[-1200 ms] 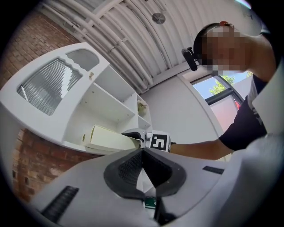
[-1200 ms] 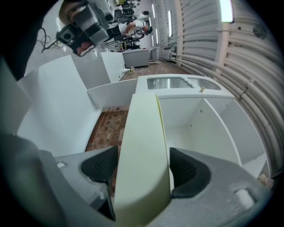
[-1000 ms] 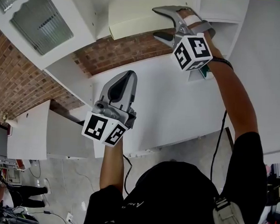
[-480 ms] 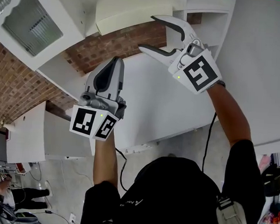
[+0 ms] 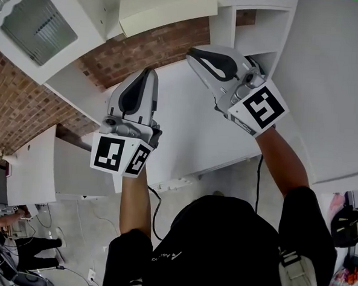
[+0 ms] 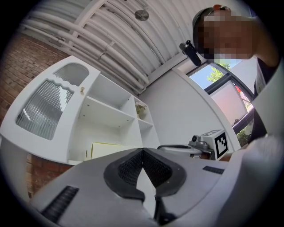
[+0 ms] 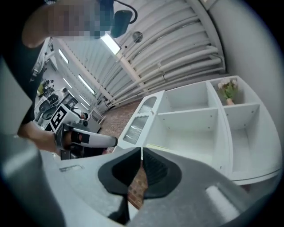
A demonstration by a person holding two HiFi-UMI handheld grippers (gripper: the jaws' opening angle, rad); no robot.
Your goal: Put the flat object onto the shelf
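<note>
Already the pale yellow flat board lay on a shelf of the white cabinet, while the left gripper held its fingers together, empty, and the right gripper was closing its fingers on nothing.

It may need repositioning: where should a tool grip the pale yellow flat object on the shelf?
Its front edge, coming in from the open front: the flat object seems to lie flat on the shelf, leaving only that thin edge to pinch.
</note>
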